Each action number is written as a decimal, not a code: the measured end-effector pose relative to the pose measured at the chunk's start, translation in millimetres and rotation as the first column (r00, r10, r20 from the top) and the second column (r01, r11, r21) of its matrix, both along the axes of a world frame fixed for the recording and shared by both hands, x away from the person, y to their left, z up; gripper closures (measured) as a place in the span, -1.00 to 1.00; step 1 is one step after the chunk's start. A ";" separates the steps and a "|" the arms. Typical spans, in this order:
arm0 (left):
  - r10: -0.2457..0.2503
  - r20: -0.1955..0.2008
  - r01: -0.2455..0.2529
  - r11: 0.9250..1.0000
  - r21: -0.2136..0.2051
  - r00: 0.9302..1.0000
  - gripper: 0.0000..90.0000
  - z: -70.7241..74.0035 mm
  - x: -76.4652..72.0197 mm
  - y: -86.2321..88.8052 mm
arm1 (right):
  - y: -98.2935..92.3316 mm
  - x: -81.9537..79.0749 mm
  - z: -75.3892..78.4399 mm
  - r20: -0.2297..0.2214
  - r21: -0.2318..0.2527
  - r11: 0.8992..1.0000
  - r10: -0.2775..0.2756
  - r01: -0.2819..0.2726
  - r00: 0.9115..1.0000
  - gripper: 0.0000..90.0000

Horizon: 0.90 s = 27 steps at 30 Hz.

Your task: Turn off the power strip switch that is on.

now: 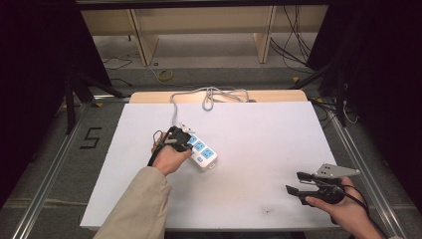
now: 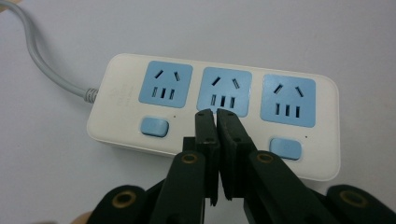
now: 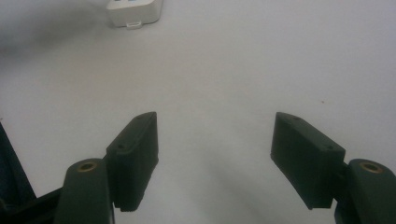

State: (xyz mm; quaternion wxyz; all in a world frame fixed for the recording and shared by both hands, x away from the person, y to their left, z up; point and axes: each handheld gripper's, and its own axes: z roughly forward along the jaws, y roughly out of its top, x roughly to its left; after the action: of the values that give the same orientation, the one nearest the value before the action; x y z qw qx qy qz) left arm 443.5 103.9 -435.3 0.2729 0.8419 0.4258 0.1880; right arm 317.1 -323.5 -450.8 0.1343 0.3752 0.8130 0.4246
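- My left fingers [image 2: 217, 112], clenched on nothing over the power strip [image 2: 212, 112], probably press its middle switch; a skewed push could slide it across the desk [image 1: 259, 149]
- My right fingers [image 3: 215, 140] hang released, steadying nothing

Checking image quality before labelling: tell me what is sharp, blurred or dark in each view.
High view: even light on the white table, surroundings dark. Left gripper view: power strip sharp with soft shadow, shut left tool slightly soft. Right gripper view: open right tool blurred, power strip end at the top edge hazy.
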 end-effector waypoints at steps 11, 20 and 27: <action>0.002 0.009 -0.002 0.999 -0.045 1.000 0.80 4.3 -7.1 7.0 | 0.2 0.2 -0.2 0.000 0.005 1.000 -0.003 0.003 1.000 -0.28; -0.002 0.035 0.004 0.998 -0.063 0.999 0.70 8.4 -15.4 9.2 | 0.1 0.3 -0.2 0.001 0.007 1.000 -0.002 0.002 1.000 -0.28; -0.014 0.050 0.017 0.998 -0.064 0.999 0.57 11.2 -21.5 9.5 | 0.4 0.3 -0.3 0.000 0.007 1.000 0.000 0.000 1.000 -0.28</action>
State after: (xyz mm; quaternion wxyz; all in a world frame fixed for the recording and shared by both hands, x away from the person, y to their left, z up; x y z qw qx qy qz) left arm 422.0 113.4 -424.0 0.3120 0.8310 0.4182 0.1929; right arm 317.4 -323.1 -451.0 0.1330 0.3754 0.8116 0.4273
